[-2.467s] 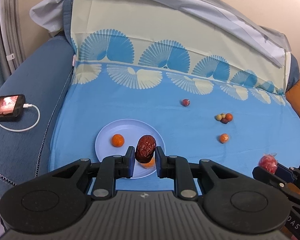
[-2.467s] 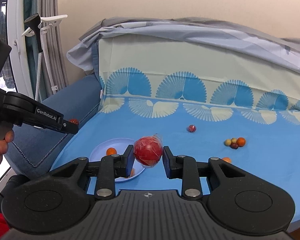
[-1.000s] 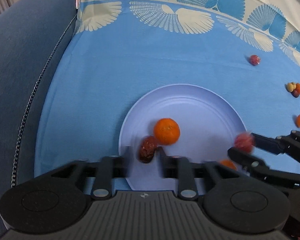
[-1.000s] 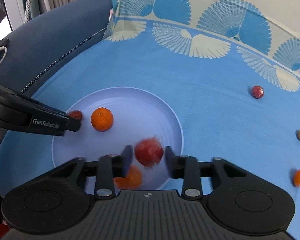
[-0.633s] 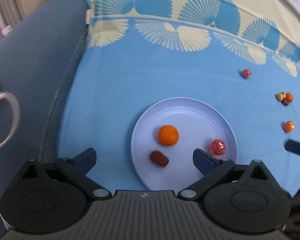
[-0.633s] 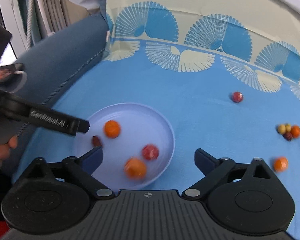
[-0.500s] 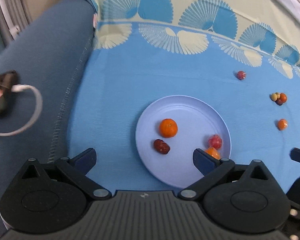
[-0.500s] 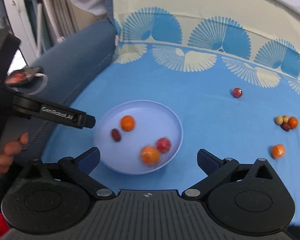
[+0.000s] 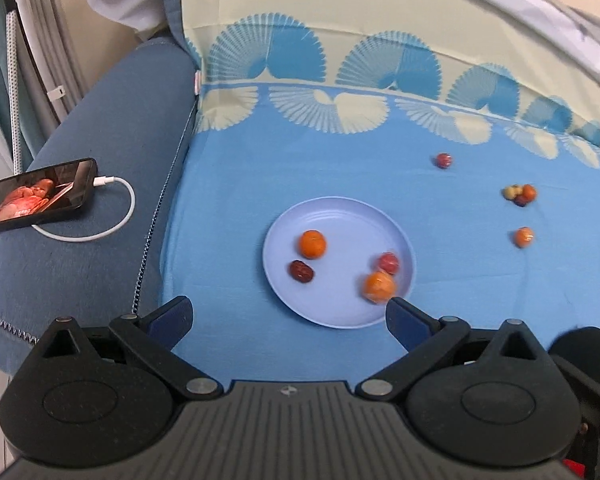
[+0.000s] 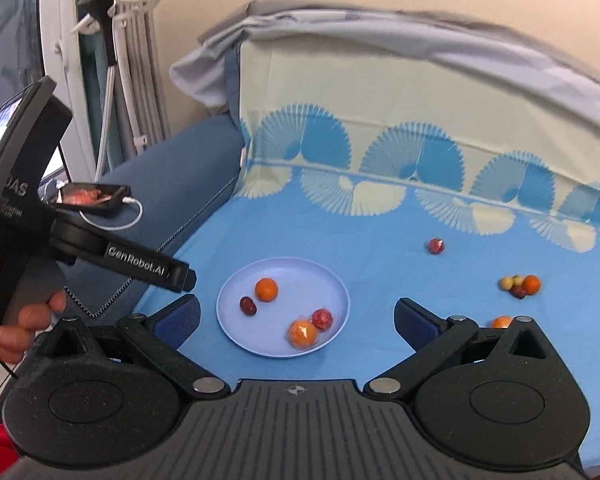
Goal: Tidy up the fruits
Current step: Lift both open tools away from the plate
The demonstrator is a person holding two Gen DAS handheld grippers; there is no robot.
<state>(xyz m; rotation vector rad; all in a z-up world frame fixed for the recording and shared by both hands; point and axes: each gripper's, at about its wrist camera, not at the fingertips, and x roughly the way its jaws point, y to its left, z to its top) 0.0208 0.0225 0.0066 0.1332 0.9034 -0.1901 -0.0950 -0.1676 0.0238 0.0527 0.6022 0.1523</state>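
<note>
On the left, a phone (image 9: 40, 196) with its white charging cable (image 9: 100, 224) lies on the dark blue sofa arm (image 9: 100, 160), well apart from the fruit. The left gripper (image 9: 288, 316) hovers over the near edge of the blue cloth (image 9: 340, 168) with its jaws spread wide and nothing between them. Just ahead sits the pale blue plate (image 9: 340, 208), holding four pieces: a small orange (image 9: 312, 244), a dark wrinkled date (image 9: 301, 271) beside it, a red fruit (image 9: 389, 262) in clear wrap, and a second orange (image 9: 378, 287), also wrapped, touching it near the plate's right rim.

Further right, loose on the cloth, are a lone red fruit (image 9: 443, 160) towards the back, a tight cluster of small fruits (image 9: 520, 194), and a single orange fruit (image 9: 523, 237) nearer. The right gripper (image 10: 296, 318) is likewise wide open and empty, with the plate framed between its fingers.

The remaining pieces look light, round and likely to roll on the soft cloth, so a low approach with the pads closing across the widest part of each seems wise. The wrapped ones may be slippery, and soft skin would bruise under a hard squeeze. The clustered fruits touch one another, so picking one may scatter the others
</note>
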